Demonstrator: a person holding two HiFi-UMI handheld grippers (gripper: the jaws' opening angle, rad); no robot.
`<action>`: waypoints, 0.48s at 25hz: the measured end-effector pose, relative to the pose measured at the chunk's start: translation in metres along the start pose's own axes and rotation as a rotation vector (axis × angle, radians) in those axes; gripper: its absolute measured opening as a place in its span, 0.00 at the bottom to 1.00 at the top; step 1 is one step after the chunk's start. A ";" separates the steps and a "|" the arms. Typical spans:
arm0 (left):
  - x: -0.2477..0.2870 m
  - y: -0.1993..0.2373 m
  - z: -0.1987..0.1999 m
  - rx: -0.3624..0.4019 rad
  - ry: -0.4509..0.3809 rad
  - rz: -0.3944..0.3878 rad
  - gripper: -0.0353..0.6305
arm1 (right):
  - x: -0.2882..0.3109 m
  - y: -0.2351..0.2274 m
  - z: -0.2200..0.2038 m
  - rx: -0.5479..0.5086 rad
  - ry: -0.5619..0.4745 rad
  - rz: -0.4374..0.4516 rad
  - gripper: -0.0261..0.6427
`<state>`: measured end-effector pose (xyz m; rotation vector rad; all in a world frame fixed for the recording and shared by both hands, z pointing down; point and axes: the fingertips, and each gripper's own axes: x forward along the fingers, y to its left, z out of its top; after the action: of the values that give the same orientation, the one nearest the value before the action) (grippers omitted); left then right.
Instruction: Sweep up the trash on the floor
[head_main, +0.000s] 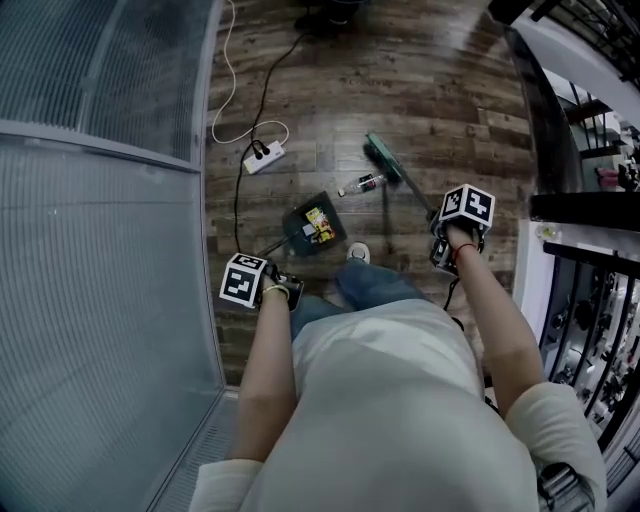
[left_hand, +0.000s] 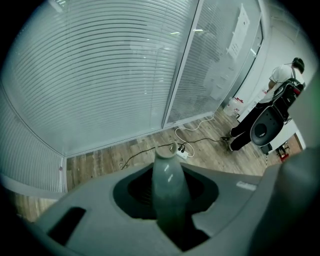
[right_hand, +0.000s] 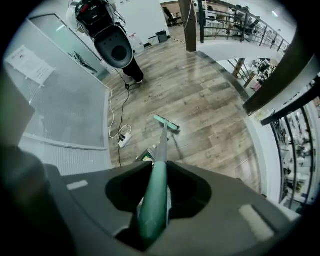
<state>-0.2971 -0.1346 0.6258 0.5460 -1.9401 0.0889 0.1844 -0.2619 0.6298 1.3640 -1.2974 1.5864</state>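
Observation:
In the head view my left gripper (head_main: 280, 291) is shut on the grey handle (left_hand: 168, 186) of a dark dustpan (head_main: 312, 228). The pan rests on the wood floor and holds a yellow wrapper (head_main: 320, 226). My right gripper (head_main: 446, 250) is shut on the green broom handle (right_hand: 154, 199). The broom head (head_main: 383, 159) touches the floor beyond the pan. A small plastic bottle (head_main: 362, 185) lies between broom head and dustpan. The right gripper view shows the broom head (right_hand: 166, 122) far ahead and a corner of the dustpan (right_hand: 146, 155) beside the handle.
A white power strip (head_main: 264, 156) with a black cable and a white cord lies near the glass wall (head_main: 100, 250) at left. A railing (head_main: 590, 330) and ledge run along the right. My shoe (head_main: 358, 253) is near the pan. A person by an office chair (left_hand: 267, 125) stands far off.

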 end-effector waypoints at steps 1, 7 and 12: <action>0.000 -0.003 -0.003 0.003 0.001 0.003 0.19 | 0.002 -0.002 0.004 -0.015 0.001 -0.011 0.19; 0.002 -0.026 -0.008 0.031 -0.006 0.015 0.19 | 0.018 -0.004 0.021 -0.091 0.026 -0.058 0.19; 0.007 -0.032 -0.008 0.027 -0.009 0.036 0.19 | 0.033 0.003 0.015 -0.145 0.067 -0.088 0.19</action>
<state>-0.2800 -0.1632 0.6296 0.5307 -1.9606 0.1362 0.1785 -0.2807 0.6604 1.2508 -1.2696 1.4378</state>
